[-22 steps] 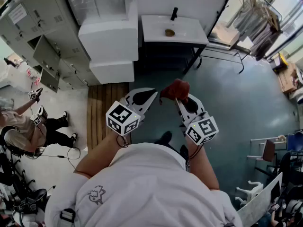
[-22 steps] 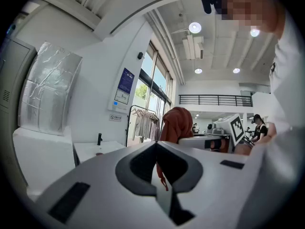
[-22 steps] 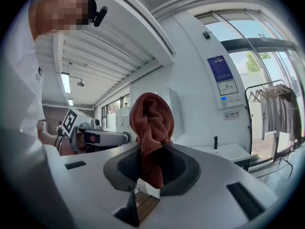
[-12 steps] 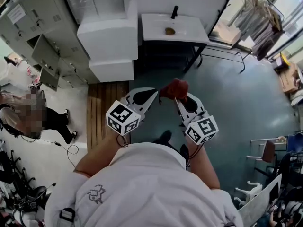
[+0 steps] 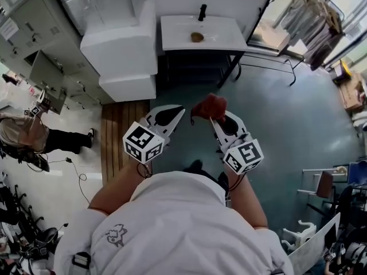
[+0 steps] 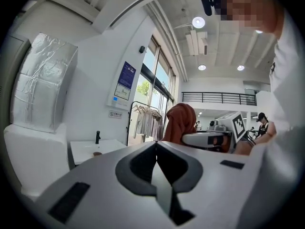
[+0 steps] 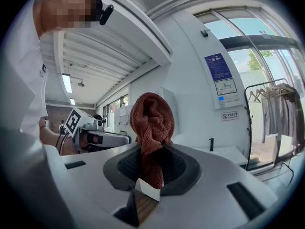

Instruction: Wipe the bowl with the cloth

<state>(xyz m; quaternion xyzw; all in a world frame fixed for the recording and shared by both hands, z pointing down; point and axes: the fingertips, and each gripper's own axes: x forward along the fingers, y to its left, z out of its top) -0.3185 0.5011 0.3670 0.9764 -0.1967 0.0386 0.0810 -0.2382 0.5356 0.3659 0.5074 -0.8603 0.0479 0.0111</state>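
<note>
Head view: a person in a white shirt holds a hand-held gripper in each hand, both raised in front of the body above a dark green floor (image 5: 275, 113). Left hand-held gripper (image 5: 179, 112) points forward with its tips together. Right hand-held gripper (image 5: 216, 120) sits just beside it, and a rust-red cloth (image 5: 209, 105) is bunched at its tips. The cloth is in the air, well apart from a white counter (image 5: 223, 38) that stands against the far wall. On that counter are a black tap (image 5: 202, 12) and a small brown item (image 5: 196, 36), too small to identify. White cabinets (image 5: 123, 53) stand left of the counter. A second person (image 5: 26, 135) is at the left edge.

Left gripper view: the jaws are pressed together along their full length, with nothing between them. The cloth (image 6: 180, 122) hangs beyond them to the right, at the nose of the right hand-held gripper. The counter (image 6: 88, 149) with tap (image 6: 97, 137) and brown item (image 6: 96, 153) lies further off to the left, beside a clothes rack (image 6: 145, 120).

Right gripper view: the jaws are clamped on the cloth (image 7: 151, 120). Its upper part stands up in a rounded fold above the jaws, and its lower end with a white tag (image 7: 147, 190) trails down into the jaw recess. The left hand-held gripper (image 7: 102, 138) shows at the left, apart from the cloth. The counter (image 7: 231, 154) and tap (image 7: 211, 144) are in the background on the right.
</note>
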